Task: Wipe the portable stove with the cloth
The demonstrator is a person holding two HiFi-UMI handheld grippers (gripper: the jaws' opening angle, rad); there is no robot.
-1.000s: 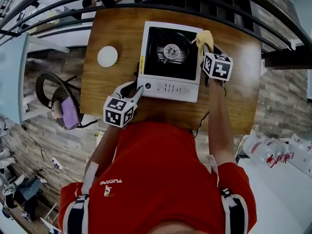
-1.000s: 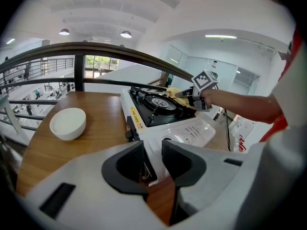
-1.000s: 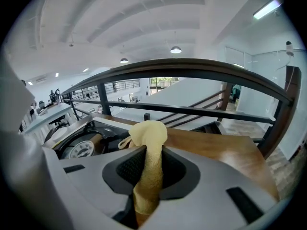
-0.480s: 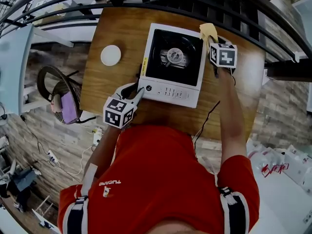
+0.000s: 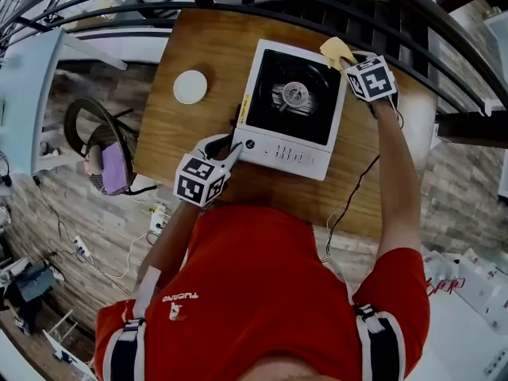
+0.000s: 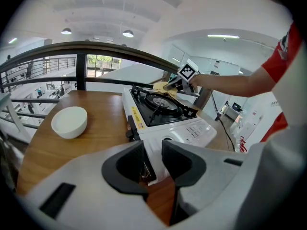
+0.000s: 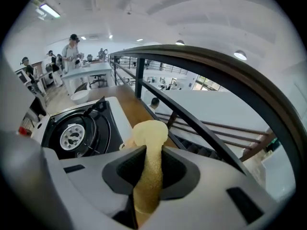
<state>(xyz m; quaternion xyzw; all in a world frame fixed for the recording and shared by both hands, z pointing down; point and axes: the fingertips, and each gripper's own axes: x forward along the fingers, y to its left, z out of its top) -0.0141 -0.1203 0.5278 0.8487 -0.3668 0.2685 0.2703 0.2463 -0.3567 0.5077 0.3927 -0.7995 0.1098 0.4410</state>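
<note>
The portable stove [image 5: 290,109], white with a black burner top, sits on a wooden table [image 5: 178,137]. My right gripper [image 5: 353,63] is at its far right corner, shut on a yellow cloth [image 5: 336,51] that touches the stove's rim. In the right gripper view the cloth [image 7: 149,143] stands pinched between the jaws of that gripper [image 7: 149,169], the burner [image 7: 73,136] to its left. My left gripper [image 5: 232,148] is at the stove's near left corner. In the left gripper view this gripper [image 6: 152,163] has its jaws closed on the corner edge of the stove [image 6: 165,110].
A white bowl [image 5: 190,86] [image 6: 70,121] stands on the table left of the stove. A dark railing [image 5: 317,10] runs just beyond the table's far edge. A thin cable [image 5: 355,193] trails off the near right of the table.
My right gripper has slid with the cloth along the stove's right side toward the far corner and has rolled. The left gripper has stayed at the near left corner.
</note>
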